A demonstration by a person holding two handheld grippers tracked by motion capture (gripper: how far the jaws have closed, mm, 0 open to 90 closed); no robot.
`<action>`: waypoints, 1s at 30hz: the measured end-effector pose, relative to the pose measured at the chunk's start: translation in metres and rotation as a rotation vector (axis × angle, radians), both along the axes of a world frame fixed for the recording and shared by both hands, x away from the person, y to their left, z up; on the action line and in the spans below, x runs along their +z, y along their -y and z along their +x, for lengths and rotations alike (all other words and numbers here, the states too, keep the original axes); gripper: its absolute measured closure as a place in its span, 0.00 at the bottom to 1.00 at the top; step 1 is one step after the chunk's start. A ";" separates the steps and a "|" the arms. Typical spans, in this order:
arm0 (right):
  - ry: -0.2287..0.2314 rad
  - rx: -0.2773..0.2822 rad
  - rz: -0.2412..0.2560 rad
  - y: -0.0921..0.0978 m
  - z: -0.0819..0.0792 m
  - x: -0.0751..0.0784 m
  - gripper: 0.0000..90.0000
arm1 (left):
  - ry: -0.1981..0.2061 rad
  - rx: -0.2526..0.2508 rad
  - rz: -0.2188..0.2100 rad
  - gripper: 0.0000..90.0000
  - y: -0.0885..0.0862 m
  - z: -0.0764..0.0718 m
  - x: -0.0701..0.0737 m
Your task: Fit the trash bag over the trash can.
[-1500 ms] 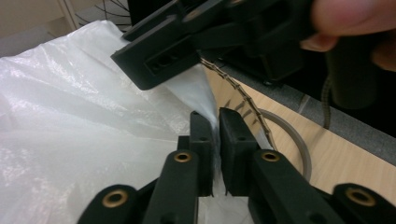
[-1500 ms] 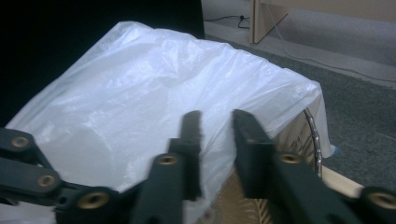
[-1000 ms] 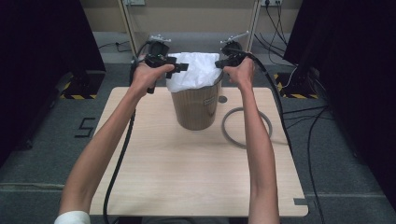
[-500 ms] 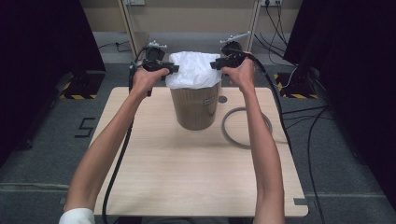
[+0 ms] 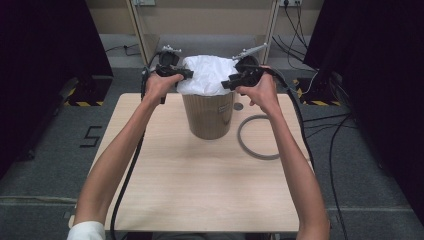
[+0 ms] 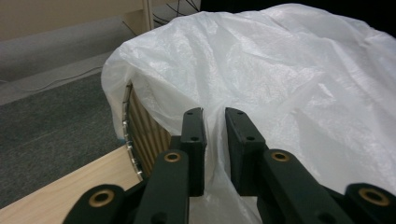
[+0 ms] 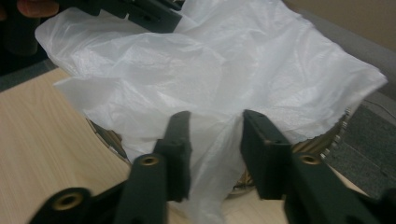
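Observation:
A brown slatted bin (image 5: 207, 117) stands at the back middle of the table, with a white plastic bag (image 5: 207, 75) bulging over its rim. My left gripper (image 5: 182, 74) is at the bag's left edge. In the left gripper view it (image 6: 215, 112) is shut on a fold of the bag (image 6: 289, 70), above the bin's slats (image 6: 140, 121). My right gripper (image 5: 230, 82) is at the bag's right edge. Seen from the right gripper view, it (image 7: 215, 114) has its jaws apart, and loose bag (image 7: 210, 60) film hangs between them.
A grey ring (image 5: 257, 137) lies flat on the wooden table (image 5: 200, 190) right of the bin, with a small round disc (image 5: 238, 106) behind it. Cables trail from both grippers. Dark curtains flank the table, and shelf legs stand behind it.
My right gripper has dropped slightly and moved inward along the bag's right edge. The left gripper has stayed at the left edge.

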State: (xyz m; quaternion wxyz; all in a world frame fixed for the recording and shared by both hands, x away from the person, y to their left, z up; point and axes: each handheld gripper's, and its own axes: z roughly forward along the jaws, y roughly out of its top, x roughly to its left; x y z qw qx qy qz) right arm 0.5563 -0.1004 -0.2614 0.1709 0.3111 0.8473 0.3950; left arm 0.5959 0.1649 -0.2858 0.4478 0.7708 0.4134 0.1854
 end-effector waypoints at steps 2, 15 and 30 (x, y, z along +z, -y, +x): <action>0.001 0.004 -0.028 -0.006 0.006 -0.002 0.80 | -0.002 -0.015 0.000 0.85 0.001 -0.002 0.000; -0.011 -0.053 -0.028 -0.016 0.028 0.011 0.60 | -0.002 -0.061 0.005 0.86 -0.001 -0.008 0.003; -0.059 0.018 -0.161 -0.053 0.016 -0.009 0.69 | 0.013 -0.031 -0.018 0.52 -0.010 -0.010 0.011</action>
